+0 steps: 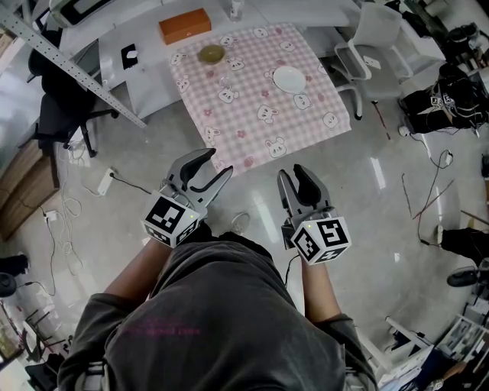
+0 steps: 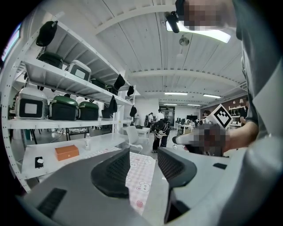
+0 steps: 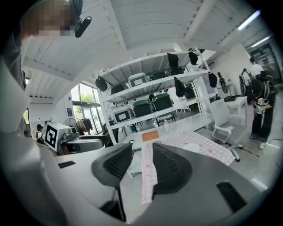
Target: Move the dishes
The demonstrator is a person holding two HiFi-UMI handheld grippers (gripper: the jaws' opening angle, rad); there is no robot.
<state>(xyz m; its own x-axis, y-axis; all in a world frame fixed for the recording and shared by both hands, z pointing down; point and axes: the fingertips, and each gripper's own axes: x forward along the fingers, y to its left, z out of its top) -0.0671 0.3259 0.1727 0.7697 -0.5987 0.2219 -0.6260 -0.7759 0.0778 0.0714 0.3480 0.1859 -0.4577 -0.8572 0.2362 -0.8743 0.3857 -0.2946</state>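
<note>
Hanging empty over the floor, the left gripper (image 1: 218, 162) has its jaws spread wide and the right gripper (image 1: 294, 174) has its jaws partly apart, probably readied for a pick. Well ahead of both, on the pink checked cloth (image 1: 246, 93), sit the dishes. The white plate (image 1: 289, 79) lies ahead of the right gripper and the small brownish dish (image 1: 212, 53) ahead of the left, with neither reached yet.

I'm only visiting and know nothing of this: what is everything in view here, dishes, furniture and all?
tablecloth: one, pink checked with bunnies, on the table ahead
plate: one, white, right part of the cloth
bowl: one, yellowish, far left part of the cloth
box: one, orange, on the desk beyond the cloth
chair: one, white, right of the table
shelves: one rack, white, holding green and grey cases
left tool: one, grey, jaws apart, empty
right tool: one, grey, jaws apart, empty
</note>
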